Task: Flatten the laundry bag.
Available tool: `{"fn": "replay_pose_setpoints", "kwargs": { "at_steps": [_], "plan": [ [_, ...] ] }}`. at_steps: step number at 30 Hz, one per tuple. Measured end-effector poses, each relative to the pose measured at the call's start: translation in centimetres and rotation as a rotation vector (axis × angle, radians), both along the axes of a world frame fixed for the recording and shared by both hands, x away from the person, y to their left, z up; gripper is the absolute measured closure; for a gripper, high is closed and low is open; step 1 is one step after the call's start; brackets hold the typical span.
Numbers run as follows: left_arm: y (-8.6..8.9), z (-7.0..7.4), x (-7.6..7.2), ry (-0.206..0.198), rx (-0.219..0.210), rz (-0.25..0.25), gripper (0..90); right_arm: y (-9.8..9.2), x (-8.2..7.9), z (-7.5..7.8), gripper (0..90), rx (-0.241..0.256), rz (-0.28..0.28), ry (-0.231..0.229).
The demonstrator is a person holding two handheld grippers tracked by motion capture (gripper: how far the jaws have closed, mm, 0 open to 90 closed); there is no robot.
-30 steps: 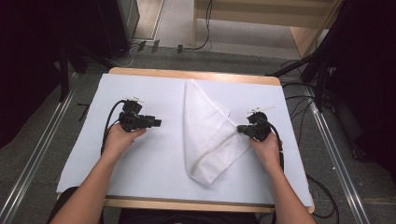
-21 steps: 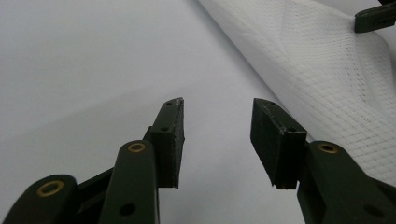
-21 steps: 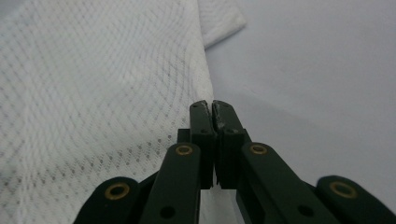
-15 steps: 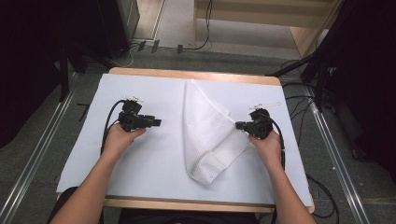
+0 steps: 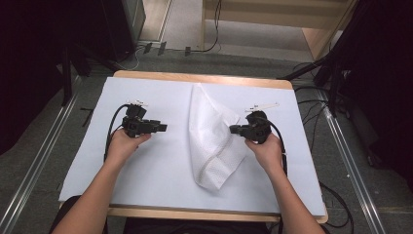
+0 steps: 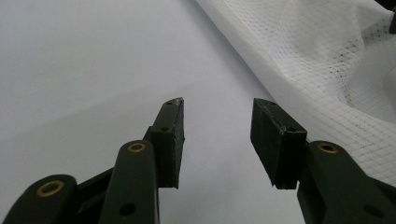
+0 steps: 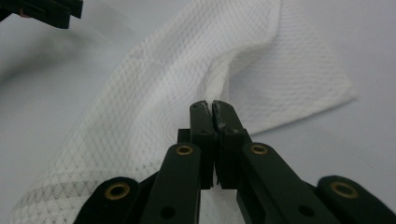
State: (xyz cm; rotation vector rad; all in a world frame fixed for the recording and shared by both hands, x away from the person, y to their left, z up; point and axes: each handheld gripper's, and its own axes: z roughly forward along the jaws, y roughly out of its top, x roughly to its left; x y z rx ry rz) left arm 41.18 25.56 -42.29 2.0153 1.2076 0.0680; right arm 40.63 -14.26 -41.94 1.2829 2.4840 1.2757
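Cloth drawn rightward – right gripper jaws pinch it | left gripper jaws apart | white table sheet, grey floor

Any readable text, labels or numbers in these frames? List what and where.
None can be read.
Cloth: plain white mesh, no tag or print in sight.
Table cover: blank white.
Left gripper and right gripper: black jaws with brass rivets, no markings.
Small white strips on top of each gripper in the high view: too small to tell whether they carry text.
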Motion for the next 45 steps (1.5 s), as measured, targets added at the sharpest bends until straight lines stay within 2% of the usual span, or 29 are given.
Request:
{"fn": "replay_pose_setpoints", "kwargs": {
  "at_steps": [5,20,25,30,32,38,45],
  "plan": [
    [0.3,0.0,-0.2,0.000,0.004,0.006,55.4,2.3,0.0,0.3,89.7,0.001,0.052,-0.010],
    [1.2,0.3,-0.6,-0.003,-0.007,0.026,54.7,7.5,0.5,1.4,89.6,0.015,0.151,-0.024],
    [2.0,0.6,-0.7,-0.008,-0.016,0.042,54.6,9.6,0.7,1.7,89.5,0.023,0.186,-0.029],
    [3.2,0.8,-0.8,-0.012,-0.029,0.065,53.9,12.3,0.8,2.3,89.5,0.009,0.230,-0.039],
    [3.7,0.9,-0.8,-0.011,-0.033,0.078,53.7,12.8,0.8,2.4,89.4,0.006,0.237,-0.040],
    [5.0,1.1,-0.9,-0.017,-0.010,0.105,53.1,15.6,1.0,2.6,89.4,-0.004,0.279,-0.039],
    [6.0,1.1,-1.0,-0.018,-0.021,0.138,53.1,17.9,0.9,2.4,89.2,0.000,0.309,-0.030]
  ]
}}
